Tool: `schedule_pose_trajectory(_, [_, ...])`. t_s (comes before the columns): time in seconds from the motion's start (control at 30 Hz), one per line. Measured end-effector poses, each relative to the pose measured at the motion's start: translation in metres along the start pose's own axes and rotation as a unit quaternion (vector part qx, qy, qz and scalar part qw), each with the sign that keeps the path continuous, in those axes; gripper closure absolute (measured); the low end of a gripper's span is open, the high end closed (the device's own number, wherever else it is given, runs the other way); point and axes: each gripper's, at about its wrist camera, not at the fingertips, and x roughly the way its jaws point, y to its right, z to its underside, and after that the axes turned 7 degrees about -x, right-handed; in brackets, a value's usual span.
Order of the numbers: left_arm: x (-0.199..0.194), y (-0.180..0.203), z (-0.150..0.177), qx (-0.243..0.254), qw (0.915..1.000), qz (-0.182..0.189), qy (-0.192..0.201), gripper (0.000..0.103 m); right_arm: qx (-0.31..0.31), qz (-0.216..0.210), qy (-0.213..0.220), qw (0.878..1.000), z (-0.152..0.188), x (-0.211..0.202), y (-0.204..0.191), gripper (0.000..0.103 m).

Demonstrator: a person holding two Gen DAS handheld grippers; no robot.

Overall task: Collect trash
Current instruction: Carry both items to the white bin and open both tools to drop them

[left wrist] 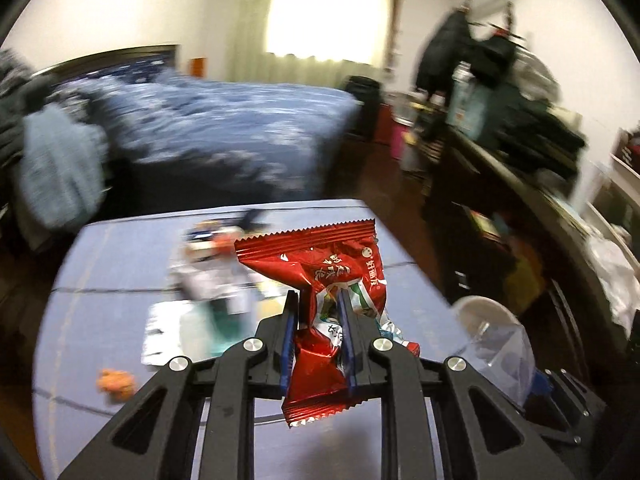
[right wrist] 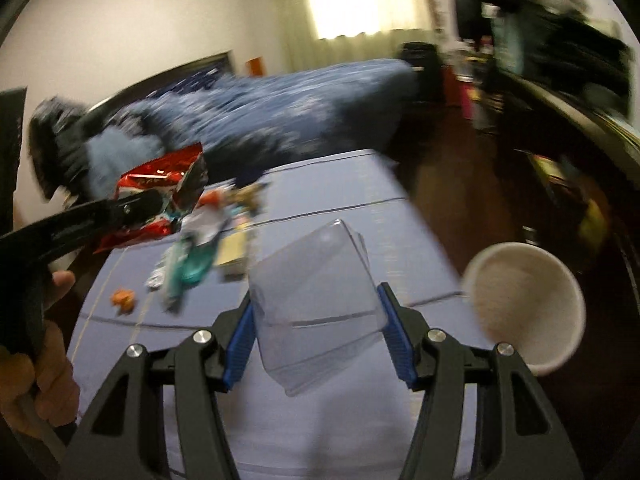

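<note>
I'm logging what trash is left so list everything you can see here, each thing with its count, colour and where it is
Red foil snack wrapper: one, red with white print, pinched in the left gripper above the table.
Clear plastic container: one, transparent, held between the right gripper's blue pads.
White paper cup: one, white, lying tilted at the table's right edge, mouth toward the camera.
Blurred wrapper pile: count unclear, silver, teal and white, mid-table.
Orange scrap: one, orange, left part of the table.
Blue tablecloth table: one, blue.
Blue patterned bed: one, behind the table.
Dark cluttered shelf: one, right side.
Left gripper: black with blue pads, shut on the wrapper.
Right gripper: shut on the container.
Person's hand: one, on the left gripper's handle.
</note>
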Motion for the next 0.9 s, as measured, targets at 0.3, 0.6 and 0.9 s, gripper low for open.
schedule_pose_trajectory(0.3, [0.061, 0.128, 0.007, 0.088, 0.9890, 0.106, -0.053, 0.083, 0.082, 0.087, 0.016, 0.993, 0.018, -0.018, 0.111, 0.045])
schedule_pose_trajectory(0.6, [0.119, 0.208, 0.018, 0.116, 0.9759, 0.152, -0.106, 0.083, 0.127, 0.129, -0.001, 0.983, 0.038, 0.006, 0.183, 0.045])
schedule_pose_trajectory(0.9, [0.167, 0.255, 0.037, 0.133, 0.9635, 0.170, -0.159, 0.071, 0.134, 0.159, -0.019, 0.978, 0.050, 0.043, 0.215, 0.036])
